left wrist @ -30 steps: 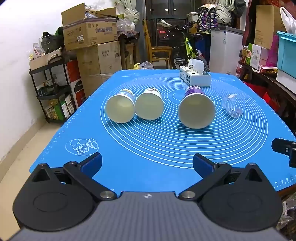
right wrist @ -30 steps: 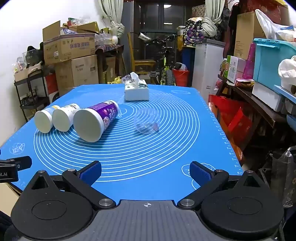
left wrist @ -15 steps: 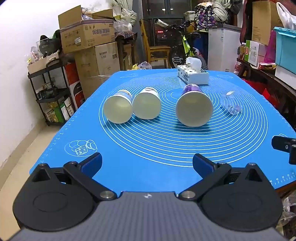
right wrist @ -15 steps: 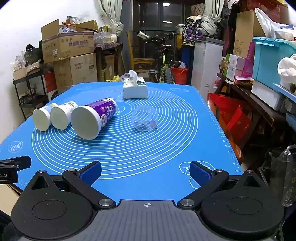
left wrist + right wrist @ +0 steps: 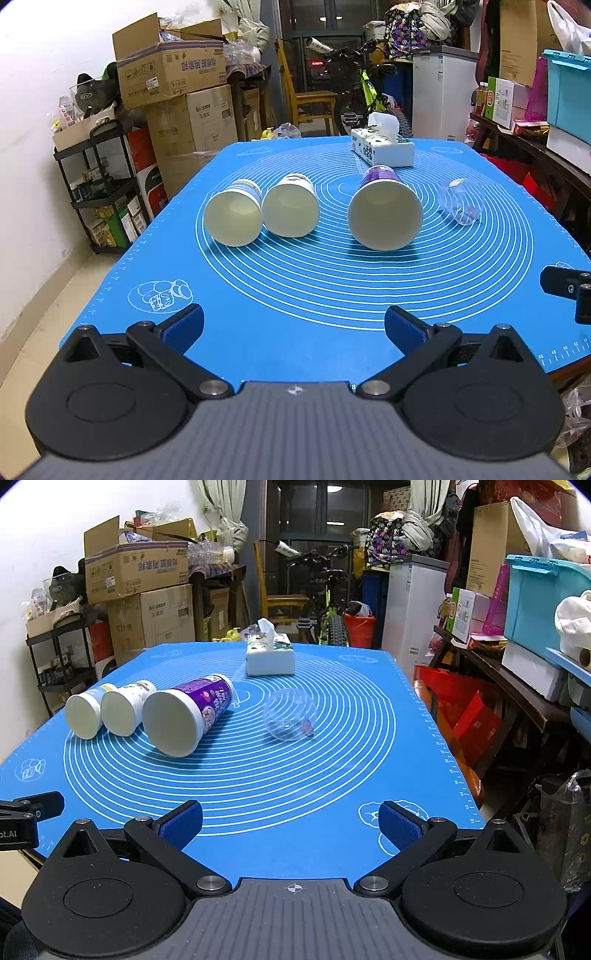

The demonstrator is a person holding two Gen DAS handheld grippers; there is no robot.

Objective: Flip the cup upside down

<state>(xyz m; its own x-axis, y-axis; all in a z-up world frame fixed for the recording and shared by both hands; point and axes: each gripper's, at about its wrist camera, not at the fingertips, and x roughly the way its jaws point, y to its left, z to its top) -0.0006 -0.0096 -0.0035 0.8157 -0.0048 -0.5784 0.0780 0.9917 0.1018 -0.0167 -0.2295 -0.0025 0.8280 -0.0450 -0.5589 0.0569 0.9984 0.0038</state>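
**Four cups lay on their sides, none yet taken up**

The cups lay in a row across the middle of the blue mat (image 5: 295, 302), all tipped over with their mouths toward the cameras. The purple cup (image 5: 192, 712), the largest, sat near the centre; the two small white cups (image 5: 232, 212) (image 5: 291, 208) lay touching each other to its left, and the clear plastic cup (image 5: 290, 716) lay apart to its right. Which one the task meant could not be told.

All looked light and thin-walled. The paper ones would likely dent under a hard squeeze, and the clear one seemed slick and easily crushed. A hold across the body, near the middle of the wall, seemed safest, since a cup on its side would roll if nudged off-centre.

The left gripper (image 5: 293, 328) hung over the near edge of the mat, its blue pads spread wide with nothing between them. The right gripper (image 5: 290, 825) did likewise, well short of the cups. A tissue box (image 5: 270, 659) stood at the far end of the mat, clear of the work.
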